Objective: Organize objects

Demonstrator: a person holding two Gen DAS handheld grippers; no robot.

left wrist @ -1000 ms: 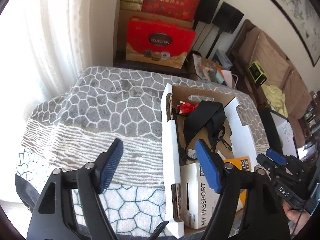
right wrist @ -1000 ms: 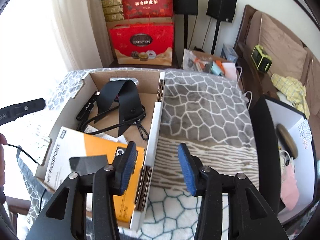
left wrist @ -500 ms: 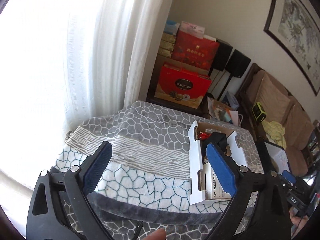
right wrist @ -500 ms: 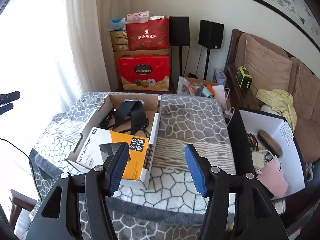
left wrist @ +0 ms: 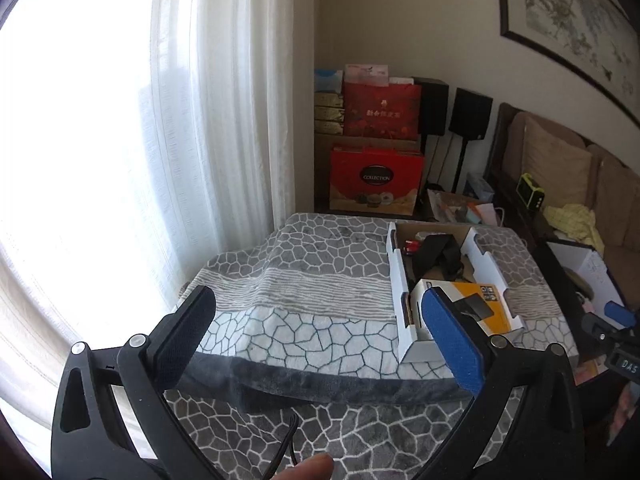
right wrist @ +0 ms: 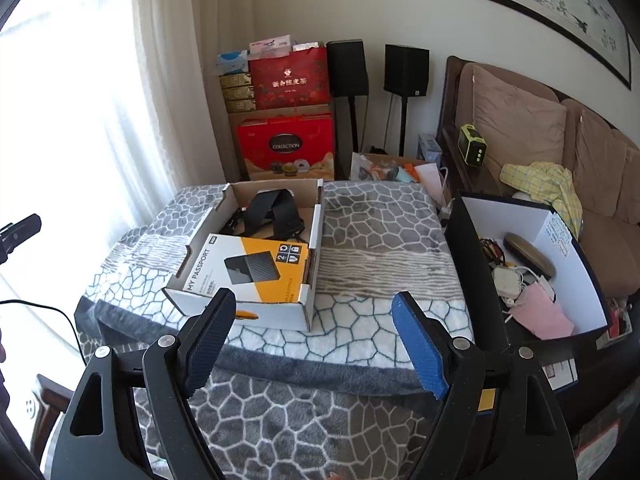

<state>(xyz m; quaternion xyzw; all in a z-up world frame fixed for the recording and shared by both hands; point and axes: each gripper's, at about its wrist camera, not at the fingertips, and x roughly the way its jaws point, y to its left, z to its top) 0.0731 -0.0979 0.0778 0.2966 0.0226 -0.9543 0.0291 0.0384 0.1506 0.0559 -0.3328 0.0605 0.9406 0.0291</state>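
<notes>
Left hand-held gripper (left wrist: 316,336), right hand-held gripper (right wrist: 312,340) pulled back from cardboard box (right wrist: 314,236) — both wide open, empty.

Wide-open, empty left claw (left wrist: 316,338) above patterned blanket (left wrist: 320,280), white cardboard box (left wrist: 400,280) with orange package (left wrist: 476,300) beyond.

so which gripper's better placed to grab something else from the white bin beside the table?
Right. The right gripper hangs open over the blanket's near edge, with the white bin just off its right finger. The left gripper, also open and empty, sits over the window side, with the cardboard box between it and the bin.
</notes>
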